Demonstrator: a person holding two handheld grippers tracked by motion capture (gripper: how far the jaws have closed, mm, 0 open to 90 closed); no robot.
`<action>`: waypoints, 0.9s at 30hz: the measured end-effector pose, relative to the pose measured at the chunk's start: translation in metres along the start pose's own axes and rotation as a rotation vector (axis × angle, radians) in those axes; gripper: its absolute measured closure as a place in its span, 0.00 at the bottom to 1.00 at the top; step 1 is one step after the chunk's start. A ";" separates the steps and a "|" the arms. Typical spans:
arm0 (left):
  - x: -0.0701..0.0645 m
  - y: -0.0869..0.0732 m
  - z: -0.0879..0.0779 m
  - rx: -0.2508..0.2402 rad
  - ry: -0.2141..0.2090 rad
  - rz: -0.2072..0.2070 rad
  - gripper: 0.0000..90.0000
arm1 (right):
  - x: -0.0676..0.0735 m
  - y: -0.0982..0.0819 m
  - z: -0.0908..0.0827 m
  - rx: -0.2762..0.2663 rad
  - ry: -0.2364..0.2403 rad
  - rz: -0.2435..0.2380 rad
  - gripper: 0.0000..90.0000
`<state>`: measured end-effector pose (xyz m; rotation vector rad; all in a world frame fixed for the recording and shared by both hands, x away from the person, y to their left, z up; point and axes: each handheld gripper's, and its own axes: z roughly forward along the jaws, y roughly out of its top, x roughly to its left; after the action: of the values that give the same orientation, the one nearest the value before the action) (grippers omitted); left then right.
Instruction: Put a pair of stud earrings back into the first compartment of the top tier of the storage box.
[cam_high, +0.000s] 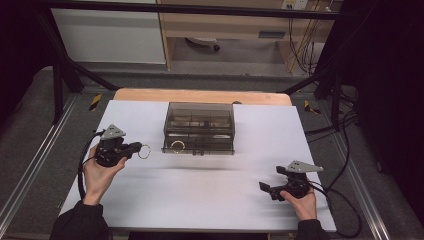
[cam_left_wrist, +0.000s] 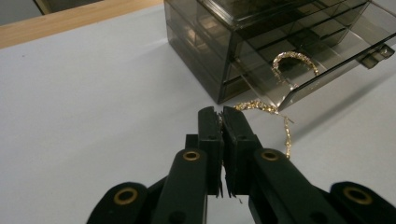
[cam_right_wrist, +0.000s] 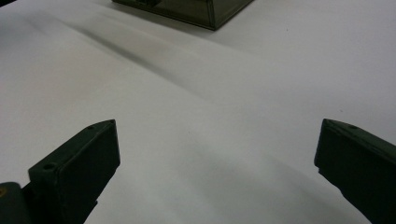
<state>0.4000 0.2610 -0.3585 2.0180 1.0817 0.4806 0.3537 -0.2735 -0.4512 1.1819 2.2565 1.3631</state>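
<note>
The left gripper (cam_high: 134, 148) has its jaws clenched on a thin gold ring (cam_high: 144, 151), a glittery hoop that hangs off the jaw tips toward the middle of the table. In the left gripper view the ring (cam_left_wrist: 273, 122) curls away from the pinched point toward two o'clock, its plane roughly upright, with the grip on just one edge of the hoop.

From the high view, the smoky plastic drawer box (cam_high: 200, 119) sits at about two o'clock from the left gripper, and its bottom drawer (cam_high: 198, 146) is pulled out toward the person. A second gold ring (cam_high: 177, 146) already lies in the drawer's left compartment. That open compartment is due three o'clock from the held ring and near it, with the drawer's left end wall between them.

So the move ahead turns on one thing, I'd judge: the held ring must go sideways to the right and clear the drawer's rim before it is let go, since the hoop dangles below the jaw tips and could catch on the edge.

The right gripper (cam_high: 267, 189) rests down at five o'clock on the white table (cam_high: 240, 190), well apart from the box, its jaws spread wide with nothing between them. The left hand (cam_high: 100, 175) is plainly the nearer one to the drawer.
</note>
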 end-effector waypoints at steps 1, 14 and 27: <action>-0.001 0.002 0.000 -0.003 -0.002 0.004 0.95 | 0.000 0.000 0.000 -0.001 -0.001 0.001 0.01; -0.021 0.029 0.006 -0.017 -0.021 0.049 0.95 | 0.000 0.000 -0.001 -0.001 -0.001 0.000 0.01; -0.034 0.050 0.022 -0.011 -0.037 0.068 0.95 | 0.000 0.000 0.000 -0.002 -0.001 0.000 0.01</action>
<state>0.4206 0.2061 -0.3323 2.0518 0.9883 0.4814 0.3536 -0.2736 -0.4510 1.1813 2.2544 1.3644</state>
